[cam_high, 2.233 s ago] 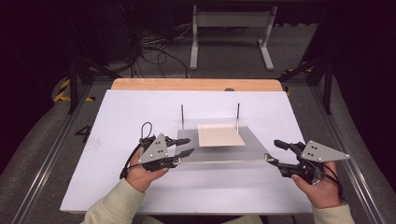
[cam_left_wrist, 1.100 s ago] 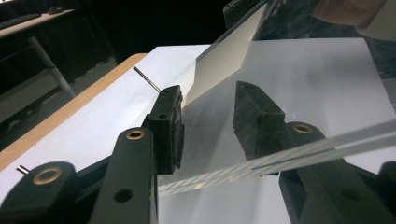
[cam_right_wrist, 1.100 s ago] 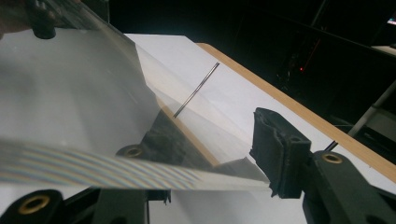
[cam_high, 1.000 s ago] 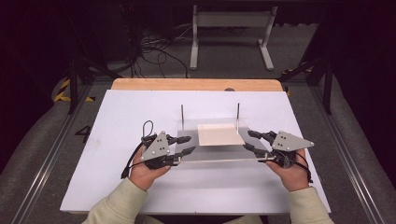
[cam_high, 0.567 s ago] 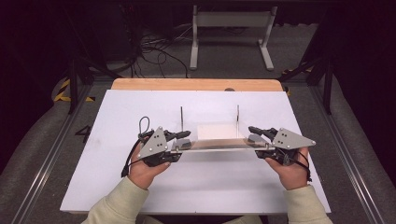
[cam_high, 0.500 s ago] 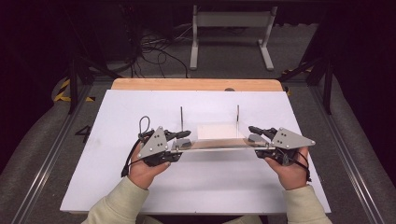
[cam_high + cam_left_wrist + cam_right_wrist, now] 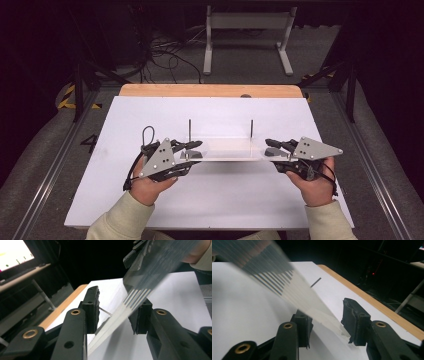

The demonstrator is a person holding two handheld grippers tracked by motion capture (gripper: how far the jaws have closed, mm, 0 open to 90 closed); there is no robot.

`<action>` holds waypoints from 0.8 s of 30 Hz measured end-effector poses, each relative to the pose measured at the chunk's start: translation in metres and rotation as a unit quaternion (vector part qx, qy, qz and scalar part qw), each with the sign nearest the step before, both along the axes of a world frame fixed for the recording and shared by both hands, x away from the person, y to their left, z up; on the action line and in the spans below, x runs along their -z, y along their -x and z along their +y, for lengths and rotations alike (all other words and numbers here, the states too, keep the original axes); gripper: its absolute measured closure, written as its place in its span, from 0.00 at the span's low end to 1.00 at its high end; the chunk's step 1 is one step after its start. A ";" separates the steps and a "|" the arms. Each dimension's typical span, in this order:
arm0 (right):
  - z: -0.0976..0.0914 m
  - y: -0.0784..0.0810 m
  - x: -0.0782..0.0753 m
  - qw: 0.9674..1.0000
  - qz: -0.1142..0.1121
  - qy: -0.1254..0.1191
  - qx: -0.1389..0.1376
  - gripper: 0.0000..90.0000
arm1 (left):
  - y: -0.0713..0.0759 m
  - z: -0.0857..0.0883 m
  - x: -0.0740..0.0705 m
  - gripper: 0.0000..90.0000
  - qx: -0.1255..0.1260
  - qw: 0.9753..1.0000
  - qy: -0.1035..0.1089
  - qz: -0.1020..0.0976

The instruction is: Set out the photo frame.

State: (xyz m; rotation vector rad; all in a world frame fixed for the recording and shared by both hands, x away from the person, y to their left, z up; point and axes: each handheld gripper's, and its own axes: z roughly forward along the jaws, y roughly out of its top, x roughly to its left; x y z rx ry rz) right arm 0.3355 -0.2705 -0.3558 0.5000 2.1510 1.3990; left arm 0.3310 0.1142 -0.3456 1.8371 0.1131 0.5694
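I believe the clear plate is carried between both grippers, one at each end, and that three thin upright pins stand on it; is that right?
Not quite: the high view shows two thin pins, not three. The rest holds: the clear plate sits between the left gripper and the right gripper, one at each end.

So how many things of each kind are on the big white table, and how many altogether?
Clear plastic sheet: 1
Thin upright metal rods: 2
Hand-held grippers, left hand-held gripper and right hand-held gripper: 2
Total: 5
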 end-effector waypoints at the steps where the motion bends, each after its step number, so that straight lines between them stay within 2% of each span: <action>1: 0.001 0.003 -0.003 1.000 0.008 0.000 -0.001 0.66 | 0.003 0.001 -0.002 0.72 0.002 1.000 0.000 -0.004; 6: 0.002 0.014 -0.018 0.999 0.042 0.003 -0.013 0.67 | 0.015 0.005 -0.013 0.74 0.023 1.000 0.007 -0.017; 10: 0.005 0.025 -0.032 0.997 0.068 0.017 -0.019 0.69 | 0.021 0.010 -0.018 0.75 0.035 0.999 0.011 -0.018; 17: 0.014 0.036 -0.043 0.995 0.087 0.040 -0.022 0.71 | 0.027 0.017 -0.023 0.77 0.054 0.998 0.014 -0.002; 24: 0.018 0.042 -0.049 0.993 0.106 0.040 -0.033 0.72 | 0.028 0.024 -0.027 0.78 0.066 0.997 0.017 0.019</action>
